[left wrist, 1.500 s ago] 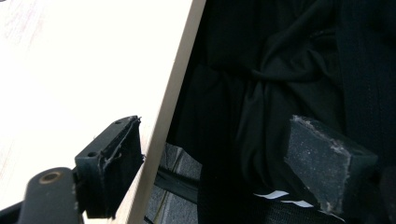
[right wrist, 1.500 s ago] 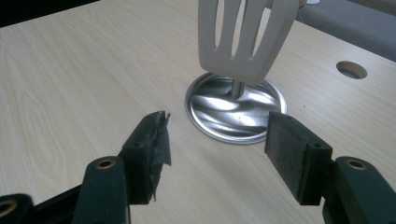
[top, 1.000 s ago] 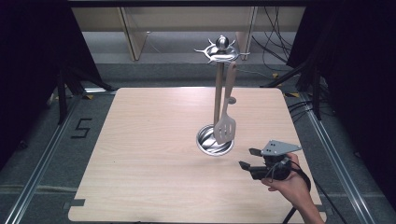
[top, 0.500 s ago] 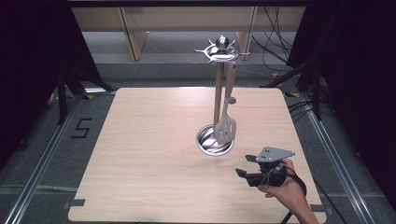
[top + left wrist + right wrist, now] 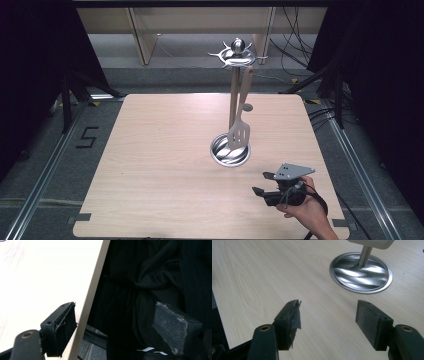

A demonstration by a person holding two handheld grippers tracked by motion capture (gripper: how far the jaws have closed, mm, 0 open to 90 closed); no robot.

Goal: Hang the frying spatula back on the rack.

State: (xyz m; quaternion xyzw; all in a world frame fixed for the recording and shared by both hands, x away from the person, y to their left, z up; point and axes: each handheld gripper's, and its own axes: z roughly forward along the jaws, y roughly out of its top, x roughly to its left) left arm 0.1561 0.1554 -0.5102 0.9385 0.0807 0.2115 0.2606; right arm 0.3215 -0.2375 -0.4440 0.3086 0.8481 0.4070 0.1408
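Wooden spatula (image 5: 240, 131) hangs on the metal stand (image 5: 233, 90) mid-table. Right gripper (image 5: 266, 183) hovers near the table's (image 5: 150, 150) front edge, jaws apart and empty; left gripper (image 5: 117, 325), jaws apart too, sits off the edge. No grasp seems begun; reaching for the spatula looks next.

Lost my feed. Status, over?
Right gripper open, empty, near table corner. Left gripper open at table edge. Spatula hangs on stand. Nothing between.

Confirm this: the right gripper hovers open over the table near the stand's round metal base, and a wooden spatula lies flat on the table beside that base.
Not quite. The spatula hangs from the stand's top hooks, as the high view shows. The rest holds: right gripper open, near the base.
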